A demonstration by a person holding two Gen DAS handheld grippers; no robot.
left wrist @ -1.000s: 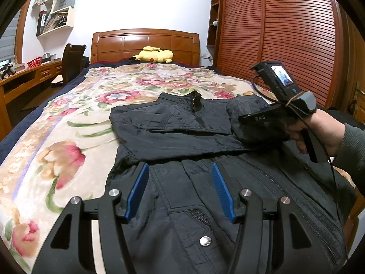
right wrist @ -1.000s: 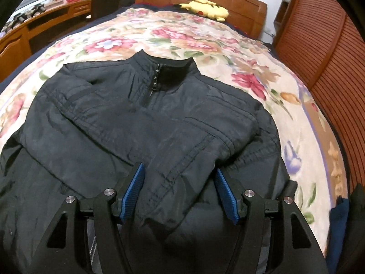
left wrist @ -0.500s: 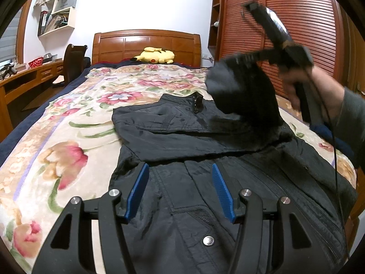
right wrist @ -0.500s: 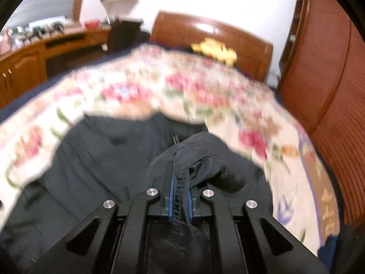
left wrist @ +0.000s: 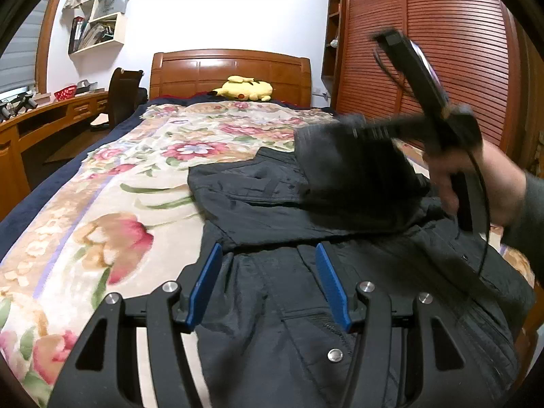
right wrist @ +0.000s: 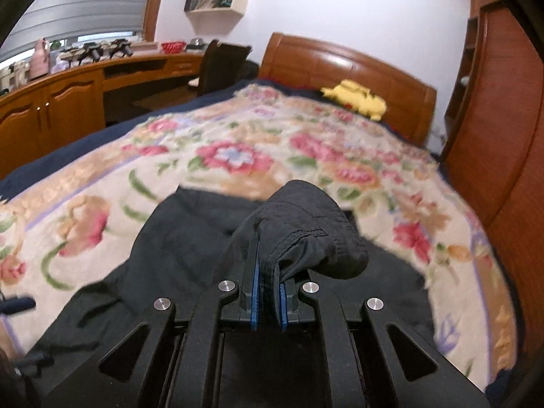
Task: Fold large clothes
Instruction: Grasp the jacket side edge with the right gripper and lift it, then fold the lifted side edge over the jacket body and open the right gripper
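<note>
While my left gripper (left wrist: 268, 284) is hovering with its blue pads spread wide and gripping nothing, I am looking from the left wrist view along the dark jacket (left wrist: 272, 306) lying flat on the floral bedspread (left wrist: 102, 204), collar toward the headboard (left wrist: 231, 71). Off to the right, my right hand (left wrist: 476, 183) is lifting a blurred bunch of jacket fabric above the chest area.

Turning to the right wrist view, my right gripper (right wrist: 268, 302) is pinching narrow on the sleeve cuff (right wrist: 306, 241), its stitched hem sitting between the pads and the loose end drooping forward. Below it, the rest of the jacket is spreading over the bed.

I am judging this as the sleeve-folding step. Next I should be carrying the cuff across the body, laying it flat, then opening, while the left gripper is steadying the lower front.
</note>
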